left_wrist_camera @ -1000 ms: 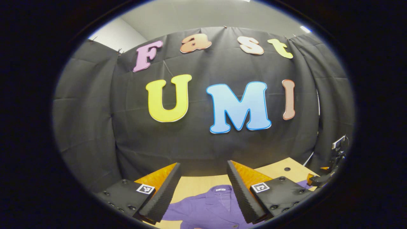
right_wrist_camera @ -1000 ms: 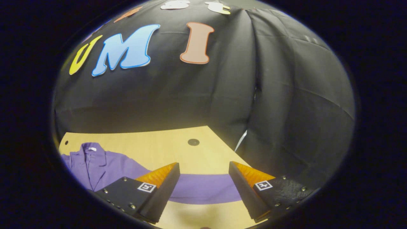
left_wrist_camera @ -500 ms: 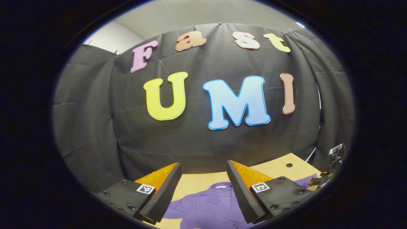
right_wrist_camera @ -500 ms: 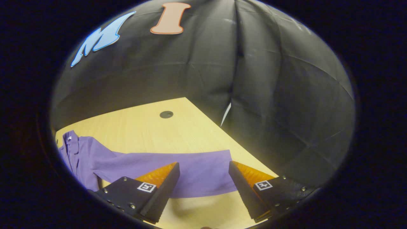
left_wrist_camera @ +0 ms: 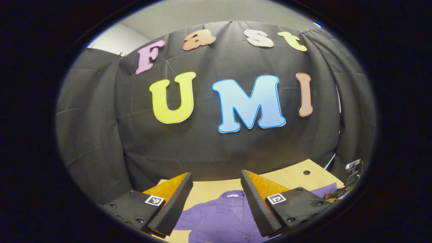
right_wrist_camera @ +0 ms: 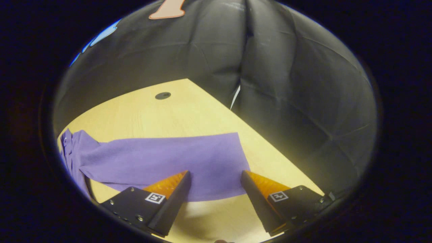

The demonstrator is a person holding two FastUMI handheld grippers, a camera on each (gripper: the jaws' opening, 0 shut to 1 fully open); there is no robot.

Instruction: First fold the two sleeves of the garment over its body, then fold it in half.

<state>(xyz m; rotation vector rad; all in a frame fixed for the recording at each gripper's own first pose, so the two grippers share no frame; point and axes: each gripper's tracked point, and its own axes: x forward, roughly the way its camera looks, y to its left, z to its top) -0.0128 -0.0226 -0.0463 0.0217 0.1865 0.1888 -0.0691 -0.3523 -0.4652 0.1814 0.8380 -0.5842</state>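
Garment point(left_wrist_camera: 219, 216) sleeve point(right_wrist_camera: 162, 162) now larger at lower centre of right gripper view, right gripper point(right_wrist_camera: 216, 189) having descended, fingers wide and empty; left gripper point(left_wrist_camera: 216, 192) likewise wide; folding not begun.

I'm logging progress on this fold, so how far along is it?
Nothing looks folded yet: the garment lies open on the table, its sleeve stretched out flat to the side. In hand: the right gripper, open, hovers over that sleeve's cuff end. The left gripper is open above the collar, holding nothing. Left: both sleeve folds, then the fold in half.
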